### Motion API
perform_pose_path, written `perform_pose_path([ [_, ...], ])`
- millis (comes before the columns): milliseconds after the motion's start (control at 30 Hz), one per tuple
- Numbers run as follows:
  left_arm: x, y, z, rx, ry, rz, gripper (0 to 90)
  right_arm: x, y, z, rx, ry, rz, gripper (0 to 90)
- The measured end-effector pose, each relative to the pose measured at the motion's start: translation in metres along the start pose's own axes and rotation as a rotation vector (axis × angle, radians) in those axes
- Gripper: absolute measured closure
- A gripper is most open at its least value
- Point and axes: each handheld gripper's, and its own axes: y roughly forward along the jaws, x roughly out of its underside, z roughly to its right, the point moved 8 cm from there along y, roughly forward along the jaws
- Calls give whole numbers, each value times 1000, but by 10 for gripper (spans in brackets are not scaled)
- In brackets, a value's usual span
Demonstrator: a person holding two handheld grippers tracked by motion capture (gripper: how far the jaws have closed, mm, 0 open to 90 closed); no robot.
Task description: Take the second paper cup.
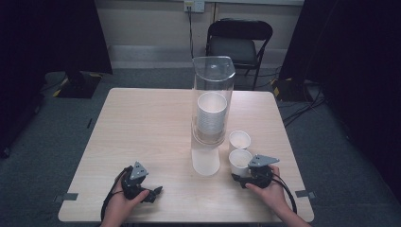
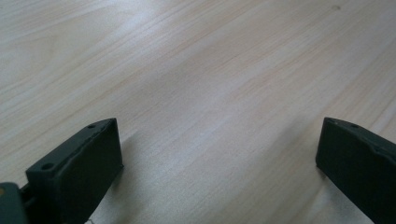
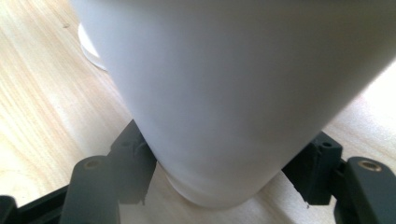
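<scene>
A white paper cup stands upright on the table near its right front corner. My right gripper reaches around its base from the near side. In the right gripper view the cup is very close, and the gripper is open, its jaws flanking the cup's foot with a slight gap on each side. A second white cup stands just behind the first; its base shows at upper left. My left gripper rests low at the front left, open over bare wood.
A tall clear cup dispenser stands mid-table with a stack of white cups inside, the lowest cup protruding at its bottom. The wooden table spreads to the left. A black folding chair stands beyond the far edge.
</scene>
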Motion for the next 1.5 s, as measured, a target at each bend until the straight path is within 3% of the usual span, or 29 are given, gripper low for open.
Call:
perform_pose_path([
  [67,0,0,0,1,0,1,0,1,1,1,-1,1,-6,322],
  [100,0,0,0,0,0,1,0,4,0,3,7,8,-17,254],
  [167,0,0,0,0,0,-1,0,4,-2,3,0,15,-20,223],
  [333,0,0,0,0,0,-1,0,7,-10,4,-4,18,-21,176],
  [667,0,0,0,0,1,0,0,11,-24,9,-11,33,-4,169],
  [733,0,0,0,1,-1,-1,0,16,-26,9,-20,54,-9,155],
  [1500,0,0,0,0,1,-1,0,34,-56,21,-42,61,5,148],
])
